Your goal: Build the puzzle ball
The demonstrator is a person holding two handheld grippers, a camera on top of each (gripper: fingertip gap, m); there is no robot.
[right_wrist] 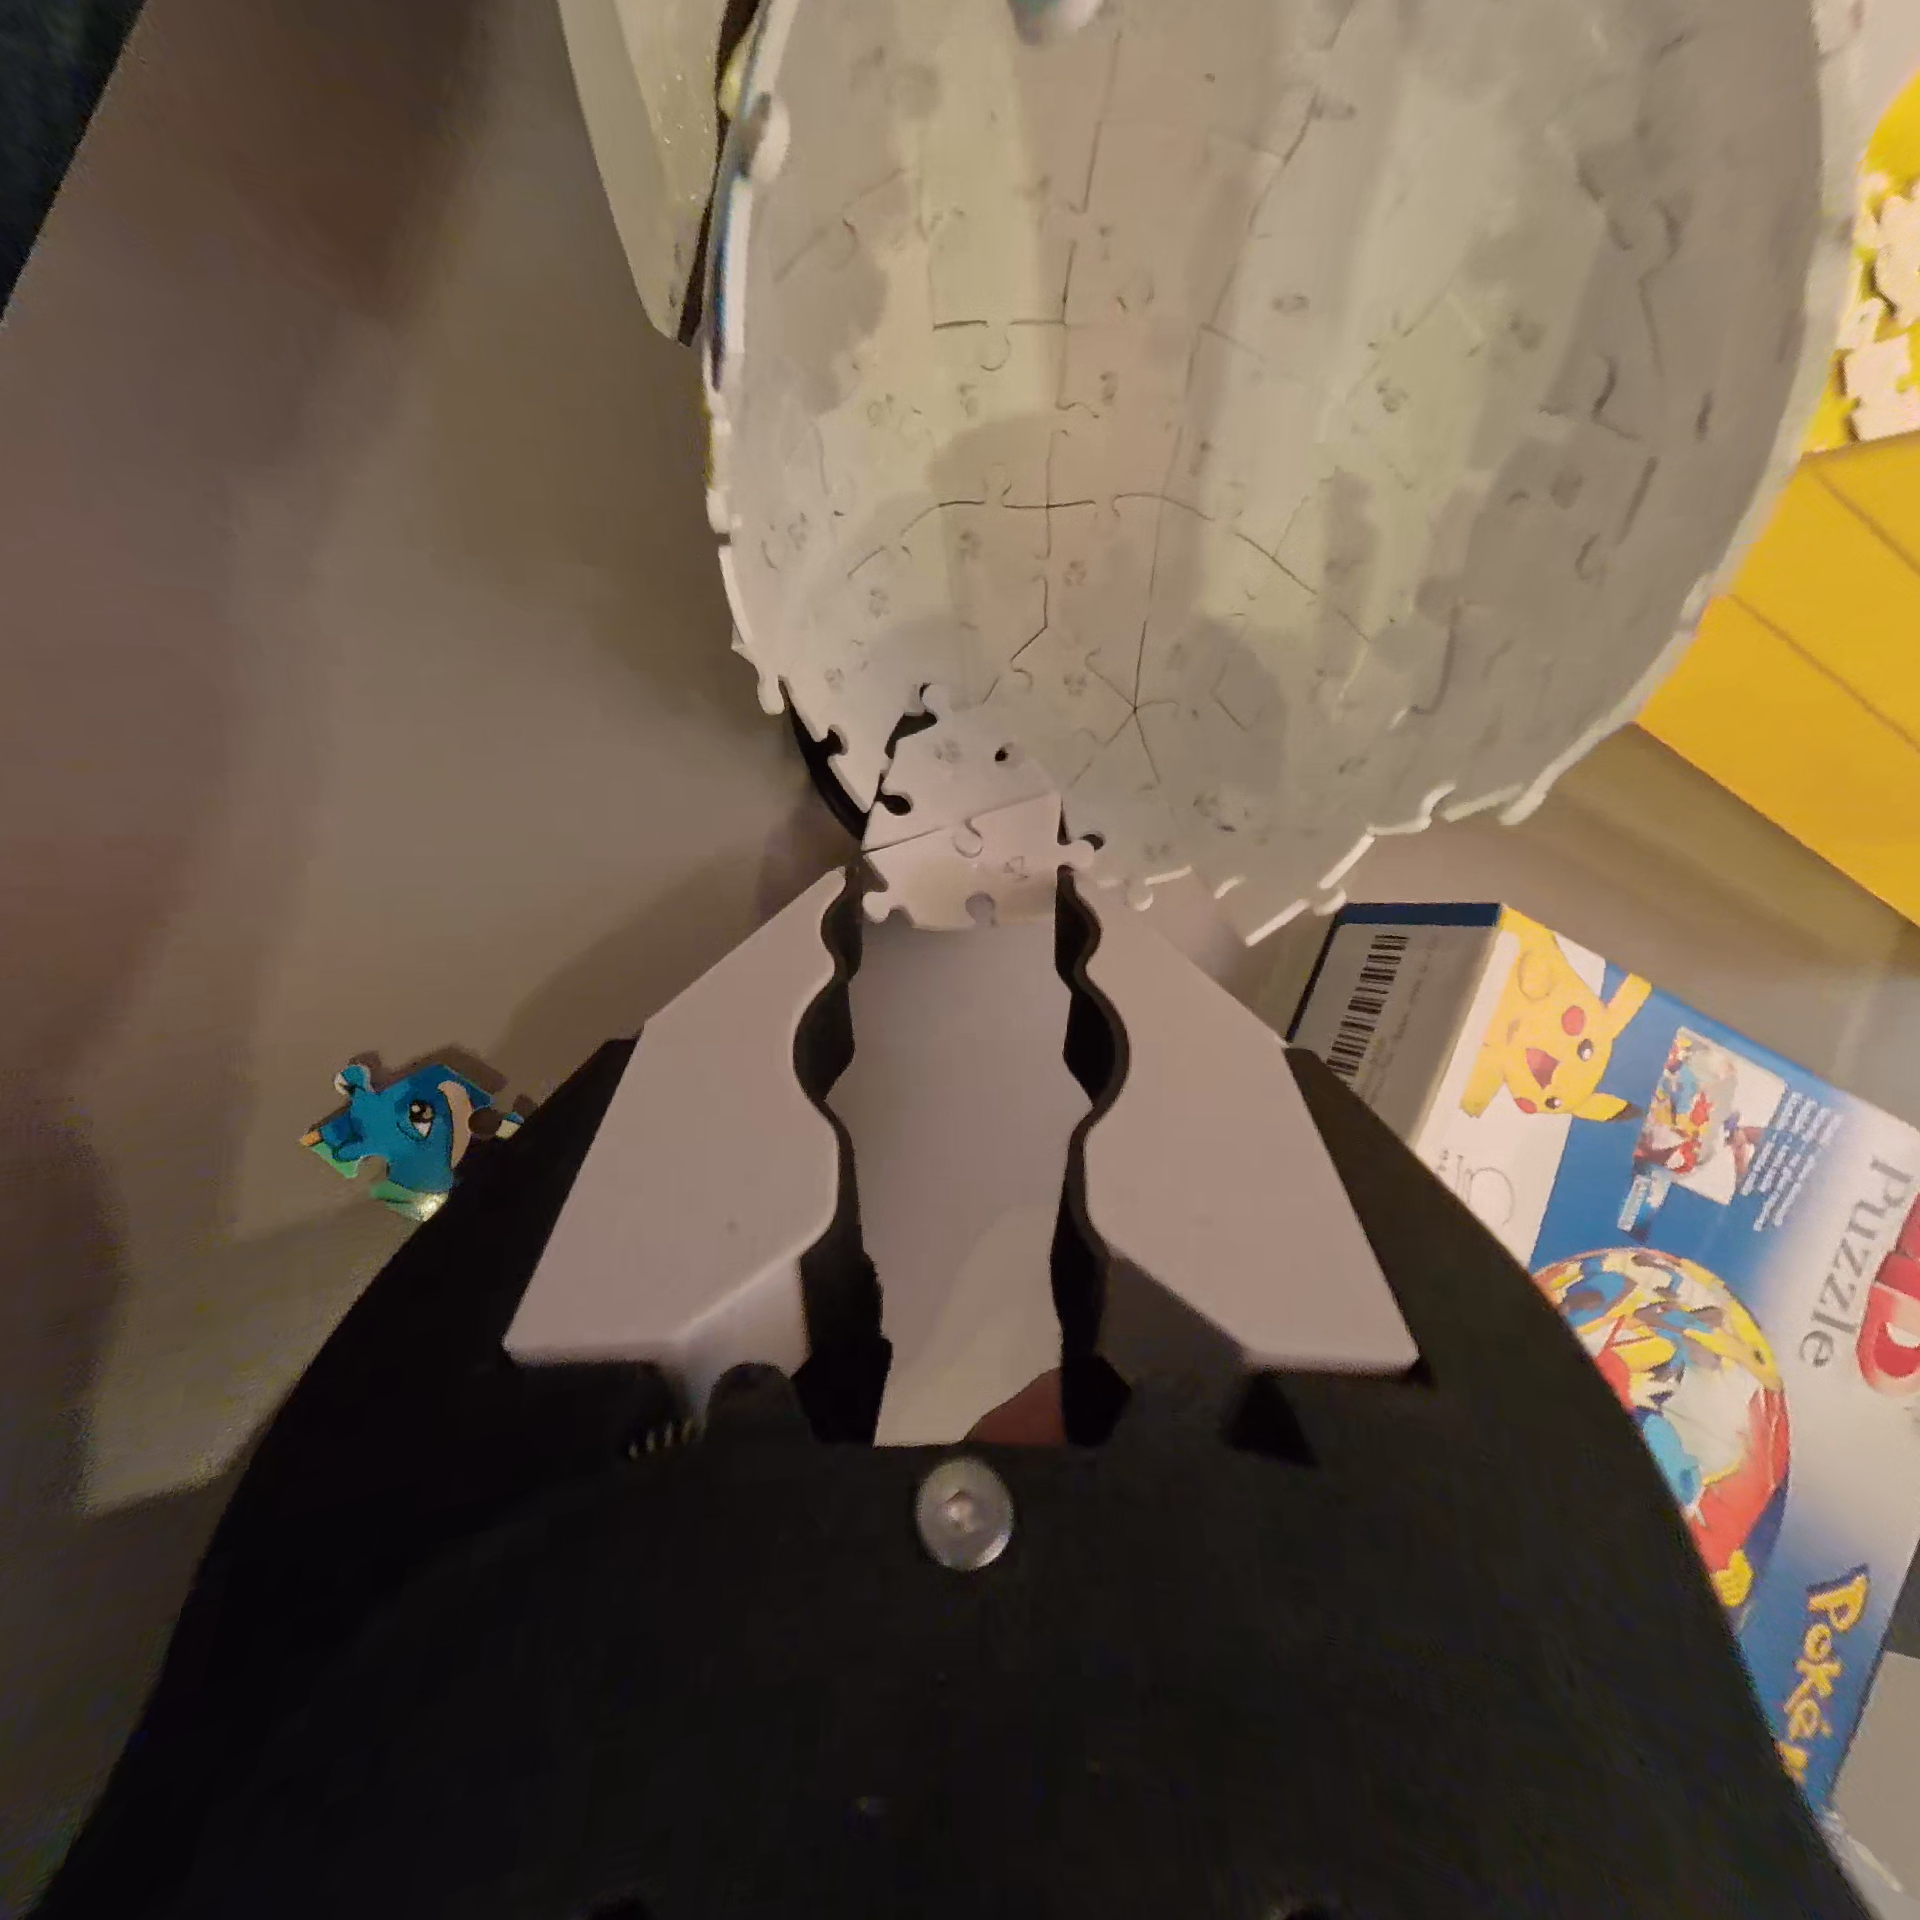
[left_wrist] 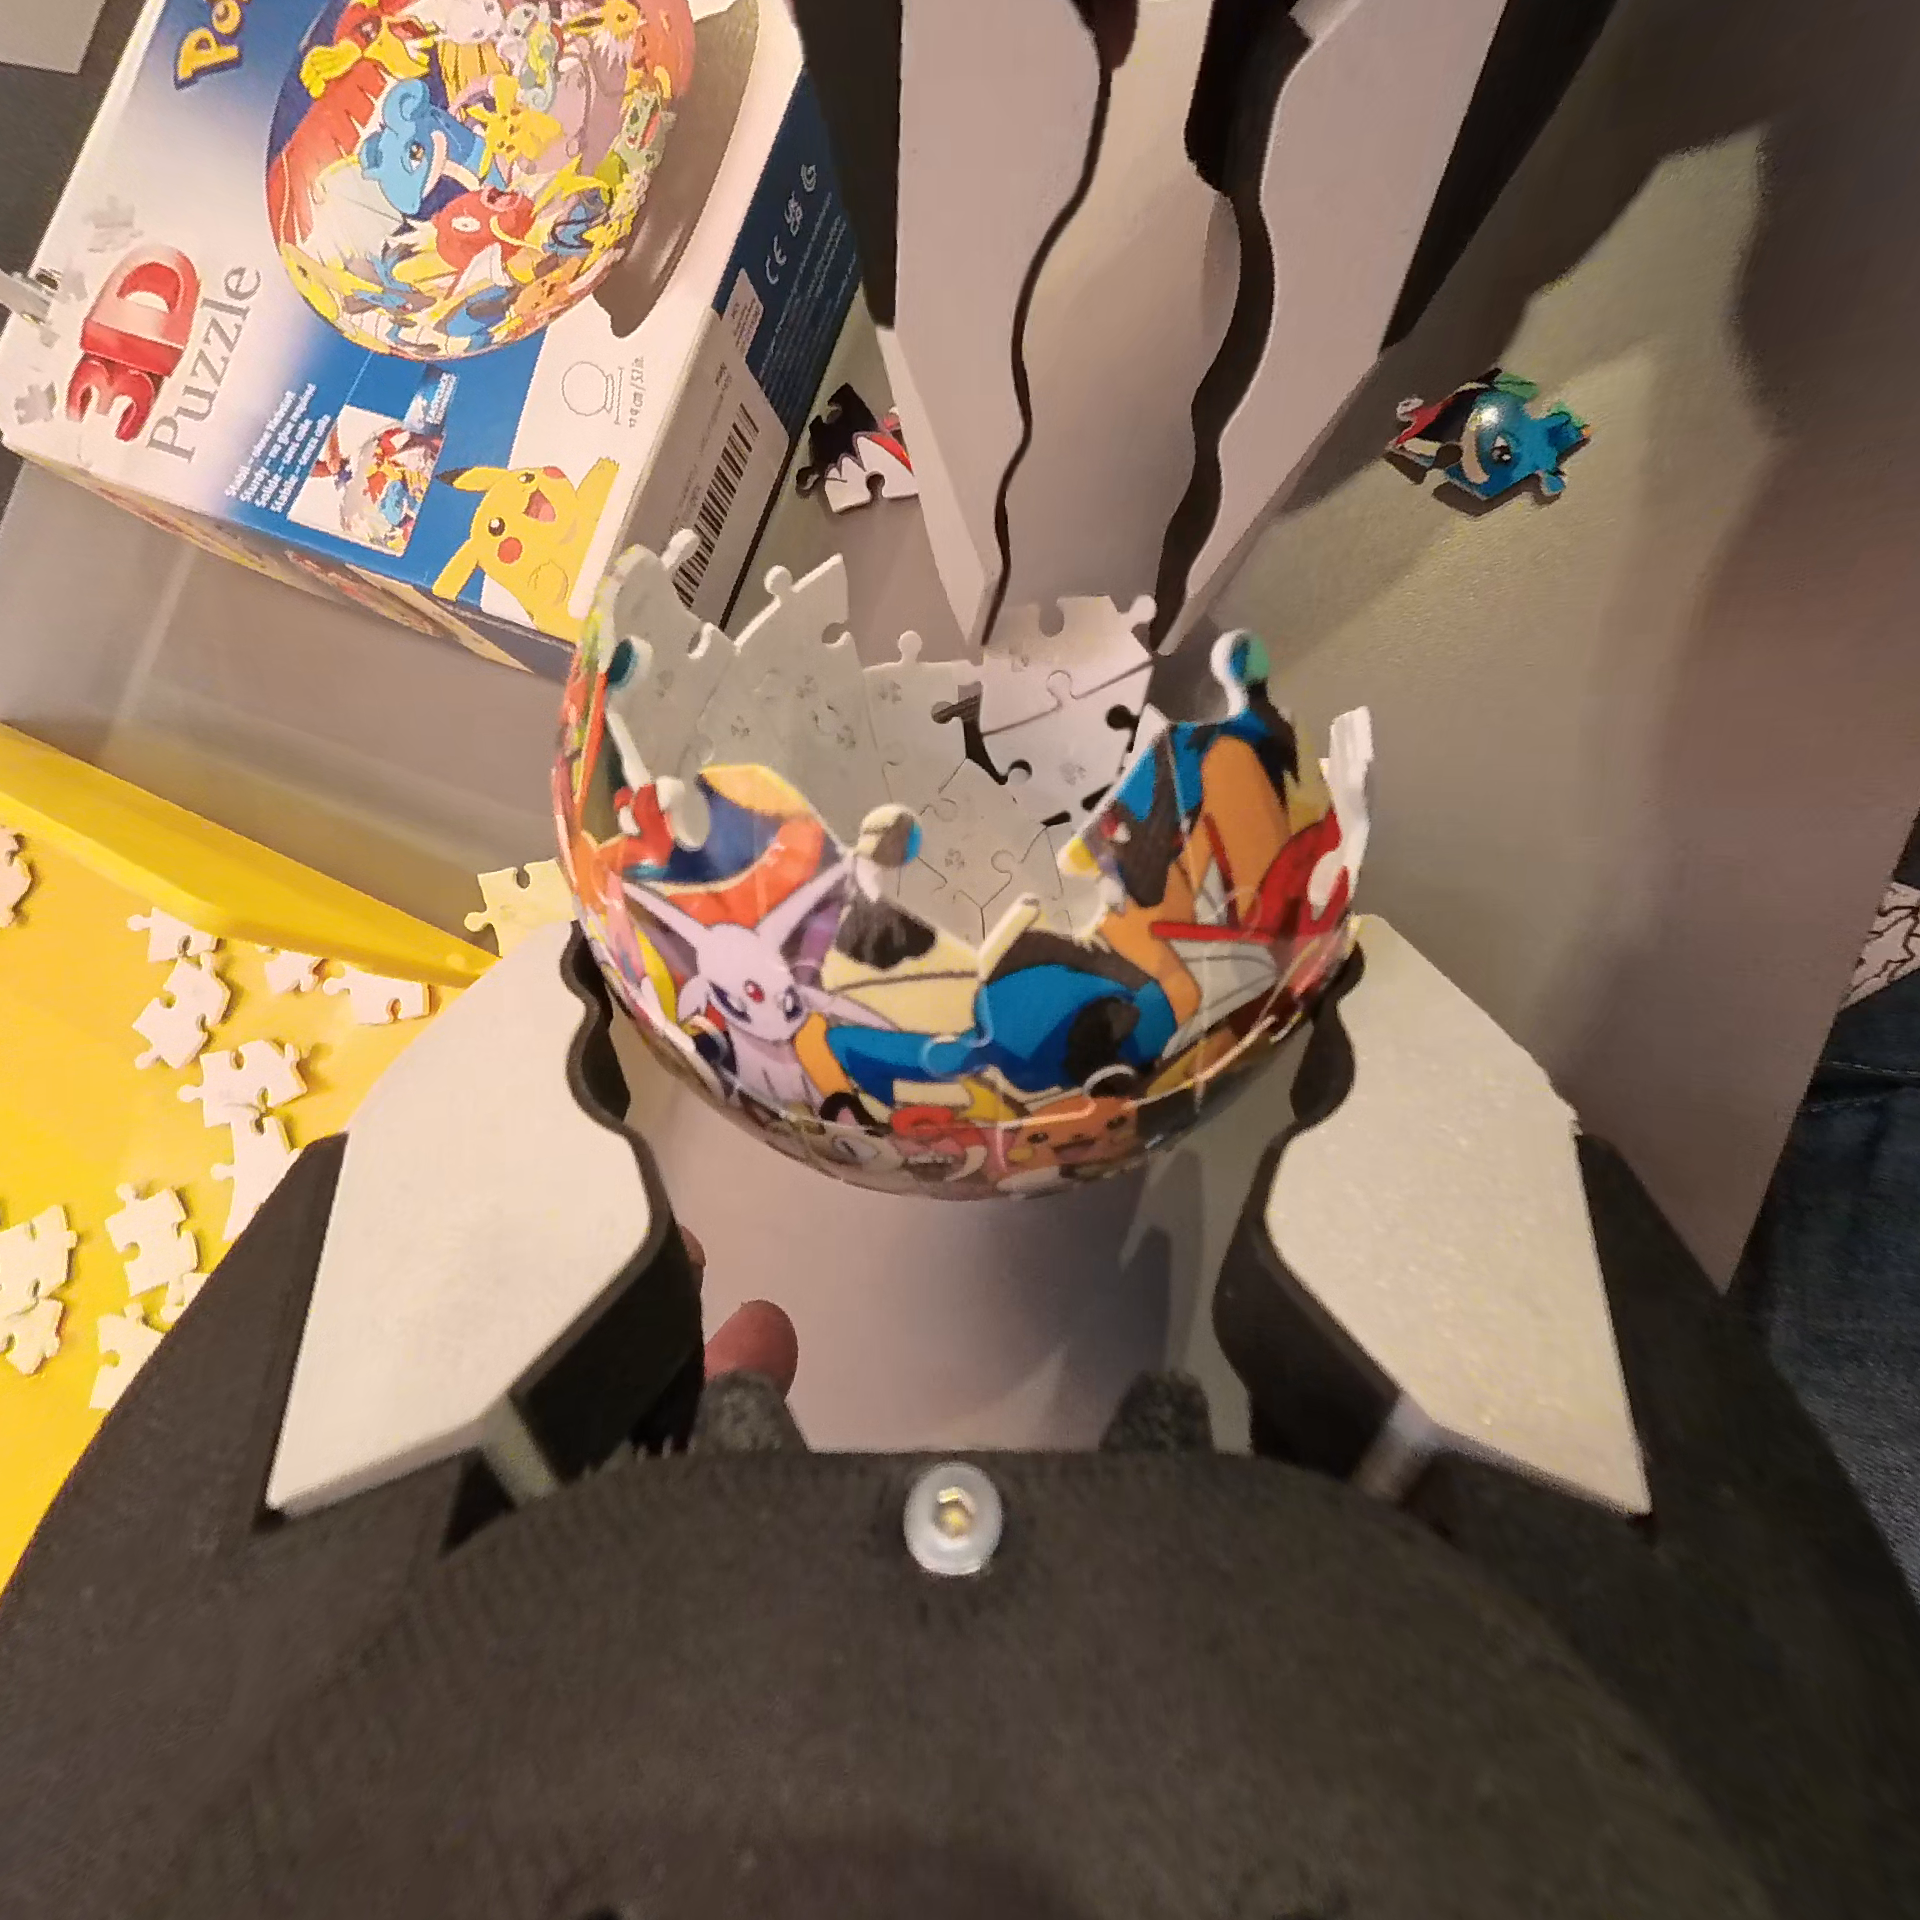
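The half-built puzzle ball (left_wrist: 935,997) is an open bowl, with coloured cartoon figures outside and white inside. My left gripper (left_wrist: 966,966) is shut on it, one finger on each side, holding it above the grey table. My right gripper (left_wrist: 1081,613) comes in from the far side. In the right wrist view the right gripper (right_wrist: 961,894) is shut on a white-backed puzzle piece (right_wrist: 977,862) at the bowl's jagged rim. The same piece (left_wrist: 1070,665) sits at the far rim in the left wrist view. The bowl's white inside (right_wrist: 1195,416) fills the upper part of the right wrist view.
The puzzle box (left_wrist: 416,260) lies at the far left and also shows in the right wrist view (right_wrist: 1662,1195). A yellow tray (left_wrist: 208,862) holds several loose white-backed pieces. A blue joined bit (left_wrist: 1491,436) and a dark piece (left_wrist: 852,447) lie on the table. Tip to tip, the grippers are about 8 centimeters apart.
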